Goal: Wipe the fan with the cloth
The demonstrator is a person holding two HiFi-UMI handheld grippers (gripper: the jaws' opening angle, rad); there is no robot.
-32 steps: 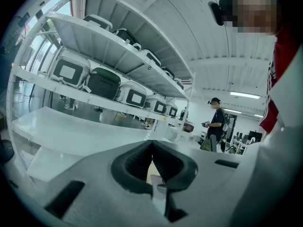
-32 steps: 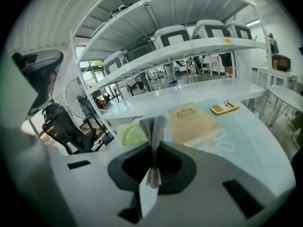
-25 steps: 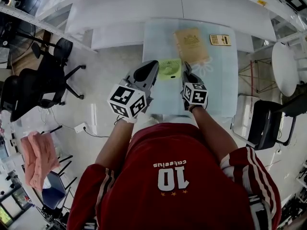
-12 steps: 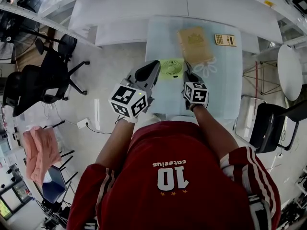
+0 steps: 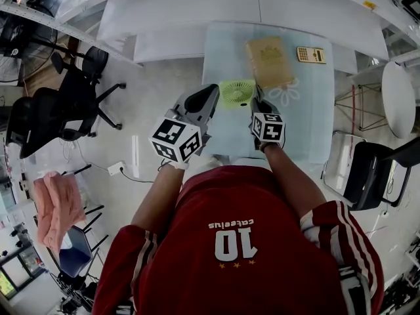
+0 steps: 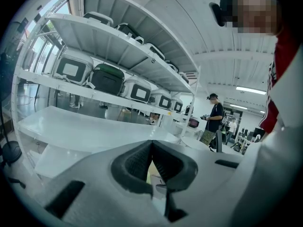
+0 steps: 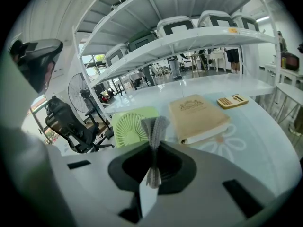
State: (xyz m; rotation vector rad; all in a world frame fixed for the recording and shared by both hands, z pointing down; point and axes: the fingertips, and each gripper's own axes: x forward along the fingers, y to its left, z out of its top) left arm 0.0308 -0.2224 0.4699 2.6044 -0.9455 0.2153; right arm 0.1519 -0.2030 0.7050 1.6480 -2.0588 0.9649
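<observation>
Two grippers, both clenched: right gripper (image 7: 152, 145) pinches the cloth (image 7: 155, 126), left gripper (image 6: 151, 148) holds nothing. Fan (image 7: 130, 126) lies grille-up just ahead at the tabletop (image 7: 255, 136) left edge, book (image 7: 196, 117) beside it. Drag the cloth lightly across the grille; the left could brace the fan.

Red shirt (image 5: 236, 241), head view: large white number "10". Above it a line of small white letters, roughly "cateelus", reading uncertain. Small stars sit under the number.

Book (image 5: 270, 61), near far edge of table (image 5: 308, 123): embossed emblem on the tan cover, wording not legible in either view.

Calculator (image 5: 310, 55), far right corner of table: key print too small to read.

White tag (image 7: 147, 197) on cloth (image 7: 155, 124), right gripper view: no print visible.

Marker cubes: black-and-white square codes only, no letters.
</observation>
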